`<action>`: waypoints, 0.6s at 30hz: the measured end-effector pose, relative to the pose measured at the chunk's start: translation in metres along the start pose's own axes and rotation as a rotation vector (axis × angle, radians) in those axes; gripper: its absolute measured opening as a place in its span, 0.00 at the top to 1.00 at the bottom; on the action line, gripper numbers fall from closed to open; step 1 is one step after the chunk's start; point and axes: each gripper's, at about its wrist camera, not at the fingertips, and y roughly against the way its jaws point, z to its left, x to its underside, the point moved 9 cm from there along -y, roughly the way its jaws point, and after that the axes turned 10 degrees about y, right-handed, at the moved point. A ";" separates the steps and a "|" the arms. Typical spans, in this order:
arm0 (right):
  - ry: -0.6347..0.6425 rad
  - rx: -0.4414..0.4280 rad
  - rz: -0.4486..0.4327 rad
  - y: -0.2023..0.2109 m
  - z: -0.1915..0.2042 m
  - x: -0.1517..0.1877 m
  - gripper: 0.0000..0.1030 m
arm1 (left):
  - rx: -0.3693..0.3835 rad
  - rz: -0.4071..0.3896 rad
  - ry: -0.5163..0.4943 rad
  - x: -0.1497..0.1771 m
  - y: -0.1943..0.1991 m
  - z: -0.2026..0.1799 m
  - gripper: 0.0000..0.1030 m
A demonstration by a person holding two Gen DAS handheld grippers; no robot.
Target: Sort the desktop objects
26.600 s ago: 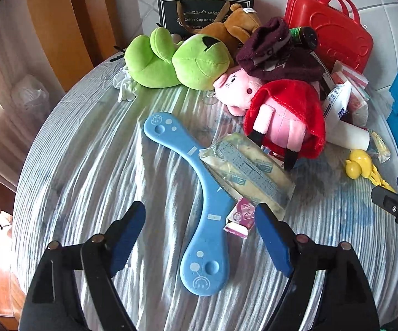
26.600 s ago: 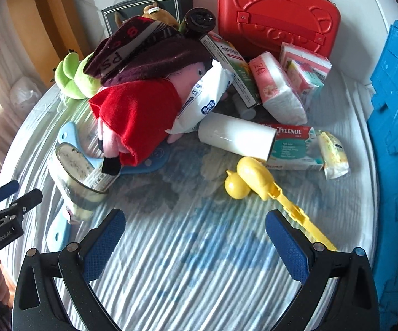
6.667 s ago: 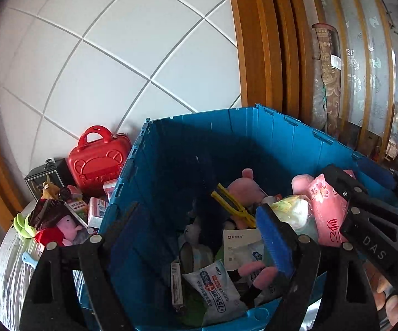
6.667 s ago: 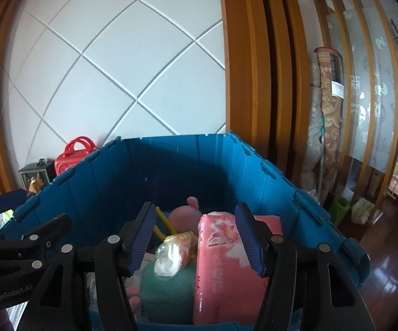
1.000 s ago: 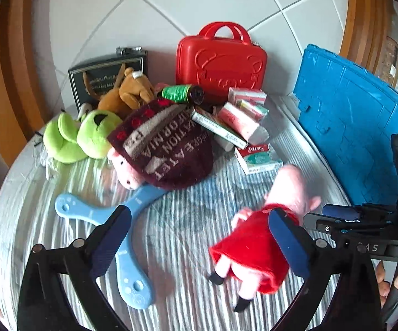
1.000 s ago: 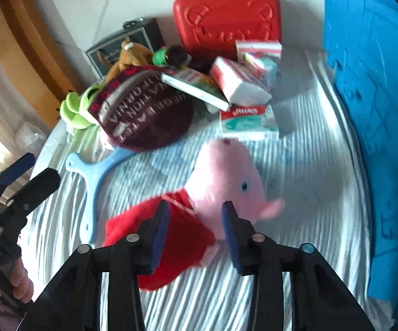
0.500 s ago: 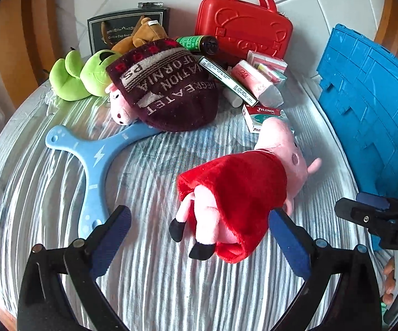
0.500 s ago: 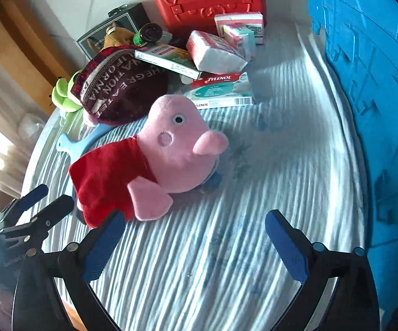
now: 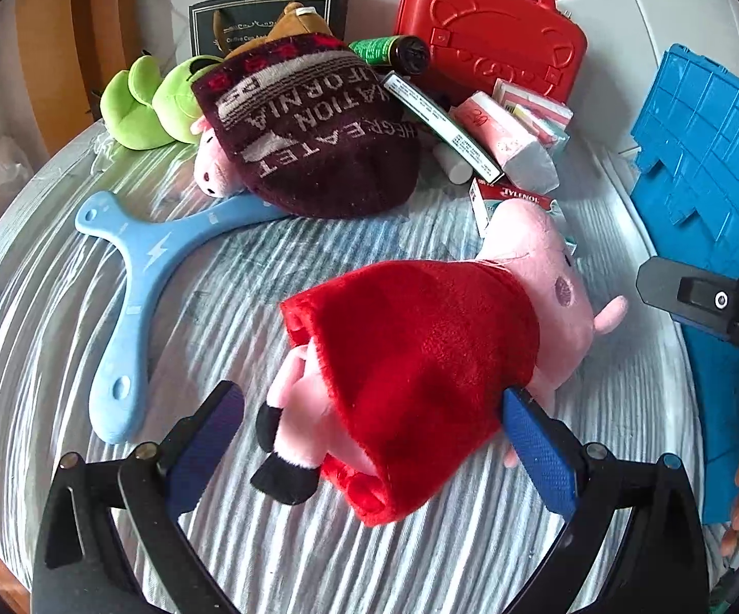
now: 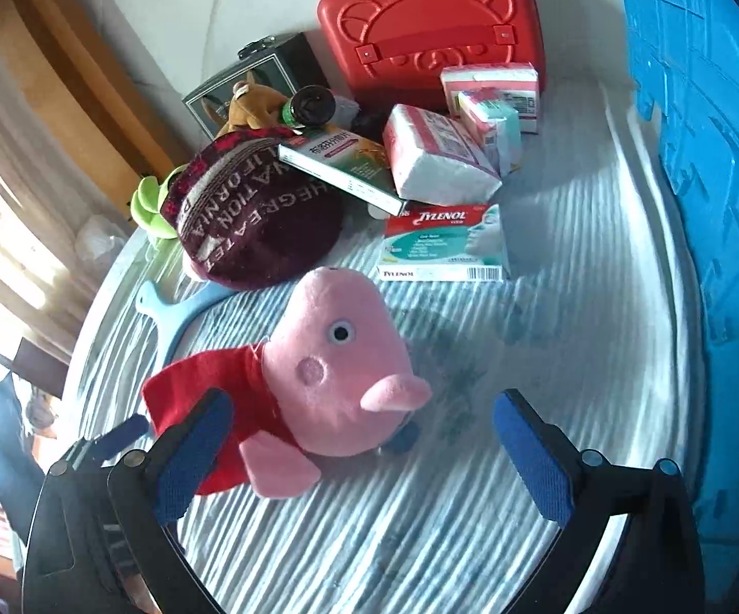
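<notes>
The pink pig plush (image 9: 420,358) in its red dress lies beside the blue crate (image 9: 717,163), between the left gripper (image 9: 369,440)'s spread jaws. The right gripper (image 10: 359,450) hovers spread too. Beanie (image 9: 313,123), boomerang (image 9: 134,276) and Tylenol box (image 10: 441,245) remain unsorted beyond it.

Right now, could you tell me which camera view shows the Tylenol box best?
The right wrist view: the Tylenol box lies fully exposed, label readable. In the left wrist view, the pig plush hides most of it.

Both wrist views near pig plush (image 9: 420,358)
</notes>
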 end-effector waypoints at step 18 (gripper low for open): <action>-0.046 -0.164 0.059 -0.096 0.005 0.021 0.00 | -0.067 0.072 -0.070 0.006 -0.054 0.008 0.00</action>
